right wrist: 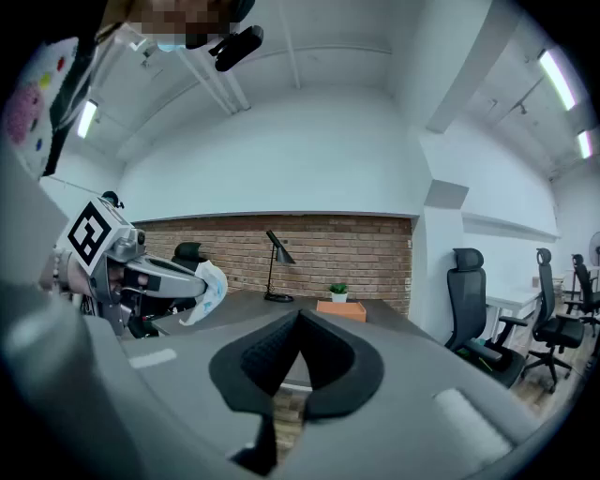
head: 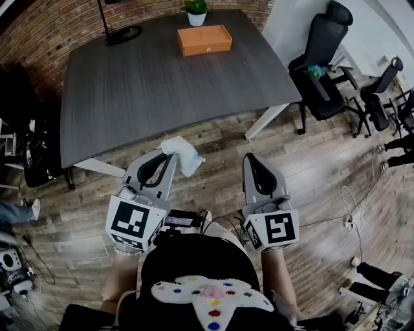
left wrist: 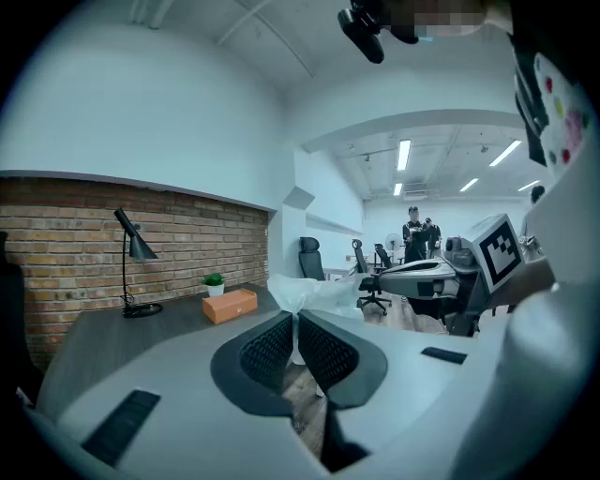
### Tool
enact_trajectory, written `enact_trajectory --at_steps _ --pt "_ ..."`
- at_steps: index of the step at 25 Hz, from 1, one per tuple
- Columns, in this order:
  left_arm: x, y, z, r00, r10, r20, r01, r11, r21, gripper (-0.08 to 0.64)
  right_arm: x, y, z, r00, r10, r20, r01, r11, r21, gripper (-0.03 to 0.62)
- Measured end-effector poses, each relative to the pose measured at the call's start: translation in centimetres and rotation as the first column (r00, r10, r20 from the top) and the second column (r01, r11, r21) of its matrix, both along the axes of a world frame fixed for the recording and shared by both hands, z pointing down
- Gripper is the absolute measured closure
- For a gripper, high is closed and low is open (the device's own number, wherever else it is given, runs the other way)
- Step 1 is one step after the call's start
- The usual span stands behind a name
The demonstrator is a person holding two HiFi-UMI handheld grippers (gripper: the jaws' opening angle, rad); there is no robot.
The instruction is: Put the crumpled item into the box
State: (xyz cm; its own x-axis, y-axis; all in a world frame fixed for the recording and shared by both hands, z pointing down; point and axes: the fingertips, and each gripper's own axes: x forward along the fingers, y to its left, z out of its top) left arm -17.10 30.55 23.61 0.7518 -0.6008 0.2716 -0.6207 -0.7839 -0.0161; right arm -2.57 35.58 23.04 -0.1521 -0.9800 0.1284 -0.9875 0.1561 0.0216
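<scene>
Left gripper (head: 173,155) pinching crumpled white tissue (head: 183,154) for carrying to orange cardboard box (head: 204,40) (far across table); right gripper (head: 253,161) clenched, empty.

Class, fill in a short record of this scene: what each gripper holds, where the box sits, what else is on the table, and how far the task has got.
left gripper: shut on the crumpled white item, short of the table's near edge
right gripper: shut, empty
orange box: far end of the dark table
also on table: potted plant, black lamp
task state: item not yet in box
</scene>
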Motion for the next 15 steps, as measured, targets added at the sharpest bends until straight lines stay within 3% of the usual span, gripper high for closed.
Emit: enact_trajectory --at_steps 15 --pt "0.01 0.56 0.17 1.000 -0.020 0.001 0.020 1.000 0.003 0.538 0.13 0.25 0.19 1.000 -0.015 0.013 0.015 1.000 0.006 0.583"
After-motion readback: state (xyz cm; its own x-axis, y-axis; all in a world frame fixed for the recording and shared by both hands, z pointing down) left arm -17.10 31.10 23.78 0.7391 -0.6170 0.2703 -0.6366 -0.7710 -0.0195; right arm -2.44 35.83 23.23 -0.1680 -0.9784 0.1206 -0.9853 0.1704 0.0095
